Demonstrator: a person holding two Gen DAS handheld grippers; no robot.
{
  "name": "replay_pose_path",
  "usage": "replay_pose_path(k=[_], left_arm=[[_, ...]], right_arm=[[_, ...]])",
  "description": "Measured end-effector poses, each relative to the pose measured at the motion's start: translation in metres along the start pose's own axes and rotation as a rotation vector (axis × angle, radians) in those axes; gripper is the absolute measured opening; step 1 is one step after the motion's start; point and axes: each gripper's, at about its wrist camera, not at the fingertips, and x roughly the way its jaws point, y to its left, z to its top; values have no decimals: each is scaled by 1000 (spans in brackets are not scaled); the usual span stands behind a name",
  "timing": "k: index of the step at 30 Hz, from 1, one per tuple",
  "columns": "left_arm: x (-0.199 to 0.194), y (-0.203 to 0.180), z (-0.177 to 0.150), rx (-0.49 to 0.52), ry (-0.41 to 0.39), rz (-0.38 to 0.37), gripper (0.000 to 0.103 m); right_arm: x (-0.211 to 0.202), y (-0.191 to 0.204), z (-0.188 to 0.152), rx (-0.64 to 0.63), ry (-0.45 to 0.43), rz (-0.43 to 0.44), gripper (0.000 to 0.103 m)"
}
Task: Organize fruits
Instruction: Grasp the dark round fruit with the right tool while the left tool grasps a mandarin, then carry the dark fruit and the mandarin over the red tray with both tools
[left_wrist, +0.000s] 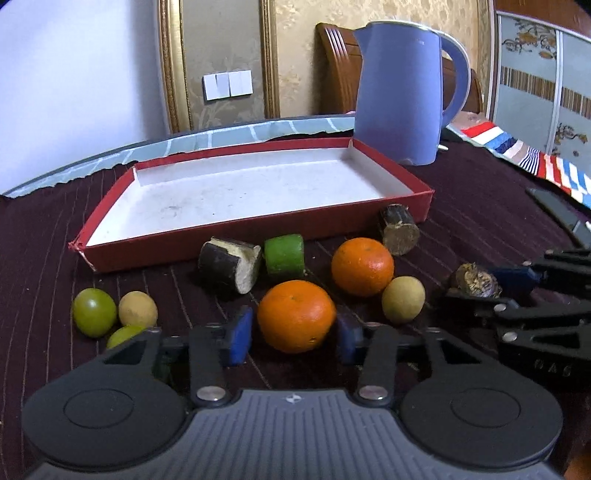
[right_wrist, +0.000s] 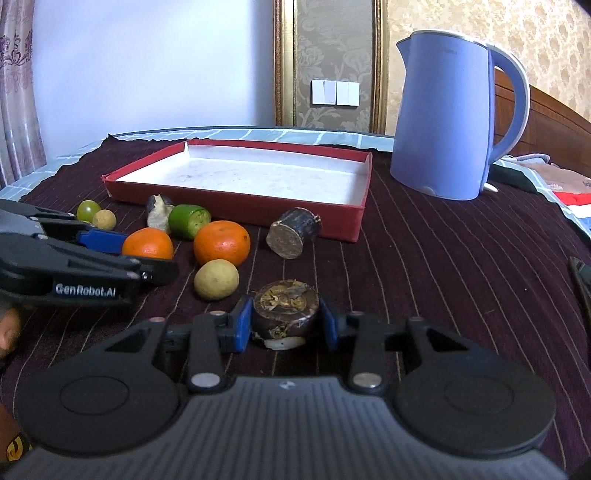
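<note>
- Left wrist view: my left gripper (left_wrist: 294, 334) has its blue pads (left_wrist: 238, 339) spread on either side of the near orange (left_wrist: 296, 314); I see small gaps, so I judge it bracketed, not yet pinched.
- Right wrist view: my right gripper (right_wrist: 285, 322) has its pads against a dark brown fruit chunk (right_wrist: 285, 308) on both sides, flat cut face up; it looks pinched, resting on the cloth (right_wrist: 443, 266).
- Straight ahead of both lies the empty red box (right_wrist: 236, 206), past the second orange (right_wrist: 222, 242); my right has the clearer path.
</note>
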Motion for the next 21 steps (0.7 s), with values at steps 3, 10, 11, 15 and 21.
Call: replay_pose_path(k=[3, 10, 11, 15, 21], left_arm=[[-1, -1, -1, -11, -6, 7, 41], [-16, 1, 0, -22, -39, 17, 41], [-19, 1, 2, -19, -46, 29, 41], [-25, 2, 11, -2, -76, 56, 41], [-18, 11, 27, -20, -85, 112, 41]], right_arm=[[-1, 1, 0, -4, -6, -8, 36], [-10, 4, 4, -1, -38, -21, 36], [-12, 4, 6, 1, -47, -20, 36], [-13, 8, 16, 4, -74, -15, 36], [-2, 15, 35, 25, -97, -4, 36]])
